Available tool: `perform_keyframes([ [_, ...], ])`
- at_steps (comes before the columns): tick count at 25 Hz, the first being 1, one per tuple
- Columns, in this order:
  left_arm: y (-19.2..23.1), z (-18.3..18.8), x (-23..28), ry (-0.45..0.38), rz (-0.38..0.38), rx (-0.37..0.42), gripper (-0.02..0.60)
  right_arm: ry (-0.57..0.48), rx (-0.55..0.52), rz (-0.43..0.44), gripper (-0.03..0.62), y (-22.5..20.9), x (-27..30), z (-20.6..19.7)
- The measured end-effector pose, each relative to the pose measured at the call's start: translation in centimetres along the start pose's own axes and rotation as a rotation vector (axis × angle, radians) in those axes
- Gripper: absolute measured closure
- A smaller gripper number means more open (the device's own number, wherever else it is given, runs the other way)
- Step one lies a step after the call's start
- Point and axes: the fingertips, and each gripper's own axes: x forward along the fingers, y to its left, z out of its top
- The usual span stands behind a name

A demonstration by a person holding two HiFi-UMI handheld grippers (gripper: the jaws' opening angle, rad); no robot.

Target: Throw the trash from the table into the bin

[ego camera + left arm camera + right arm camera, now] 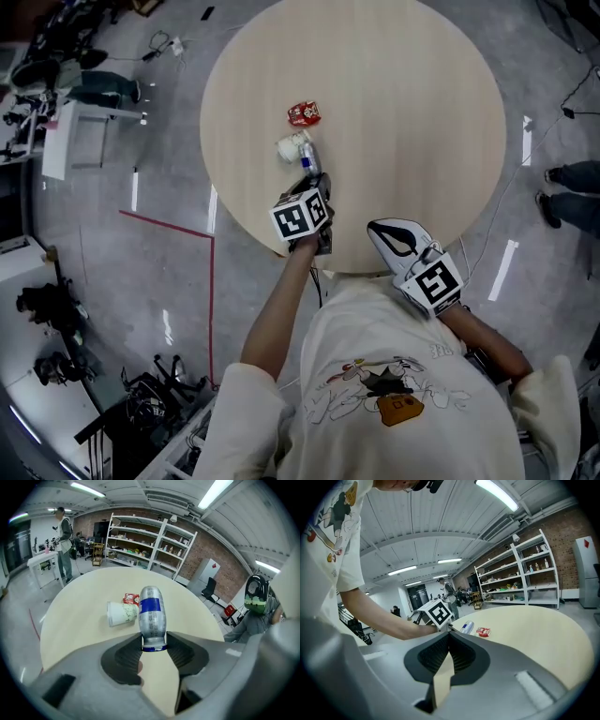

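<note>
– Pale wood top, round, matt, with a faint grain. How much of the table is bare?

– Most of it. The far half and the whole right side hold nothing. The three bits of trash sit together on the near left part, not far from the rim.

– Where is the left gripper?

– Over that near left part, just inside the edge closest to the person. Its dark ribbed pads are clamped on the base end of a can, which points away from it across the table.

– What sort of can?

– Shiny silver metal with a blue band round it and a rounded shoulder. Its far end lies just beside a cup. Whether they touch, I cannot tell.

– And the cup?

– White paper with greenish print, tipped on its side. Beyond it lies a wrapper, red, glossy and crumpled, near the cup but apart from it.

– The right gripper?

– At the near rim, well to the right of the other one. Its jaws are together with nothing between them.

– What lies round the table?

– Grey polished floor on all sides, open to the left as far as a red line of tape. Past that stands a white desk. On the right, someone's feet stand close to the rim, with thin cables on the floor there. White metal shelves line a brick wall on the far side.
</note>
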Motion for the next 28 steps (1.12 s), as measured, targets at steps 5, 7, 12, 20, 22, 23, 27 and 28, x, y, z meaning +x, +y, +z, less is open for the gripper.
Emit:
perform_keyframes([
  [5, 2.3, -0.8, -3.9, -0.037, 0.009, -0.054, 0.411, 0.017, -0.032, 0.057, 0.586, 2.8, 2.1, 0.7],
  [7, 3.3, -0.8, -5.5, -0.056, 0.017, -0.073, 0.411, 0.025, -0.047, 0.081, 0.586, 4.0, 2.9, 1.1],
  [12, 6.5, -1.6, -8.2, -0.083, 0.038, -0.113, 0.411, 0.042, -0.082, 0.129, 0.586, 6.7, 4.8, 1.3],
  [20, 10.3, -3.8, -13.1, -0.137, 0.068, -0.191, 0.411, 0.056, -0.13, 0.223, 0.588, 11.8, 7.3, 1.3],
  [22, 11.3, -4.6, -14.2, -0.15, 0.078, -0.219, 0.411, 0.066, -0.153, 0.255, 0.586, 13.2, 8.0, 1.1],
  [23, 11.9, -5.0, -14.7, -0.155, 0.083, -0.232, 0.411, 0.073, -0.162, 0.267, 0.586, 13.8, 8.4, 1.0],
  [27, 14.5, -6.7, -16.6, -0.168, 0.106, -0.271, 0.411, 0.088, -0.185, 0.306, 0.586, 16.2, 9.9, 0.6],
  [28, 15.2, -7.2, -17.2, -0.17, 0.113, -0.282, 0.411, 0.092, -0.19, 0.314, 0.586, 16.8, 10.2, 0.5],
])
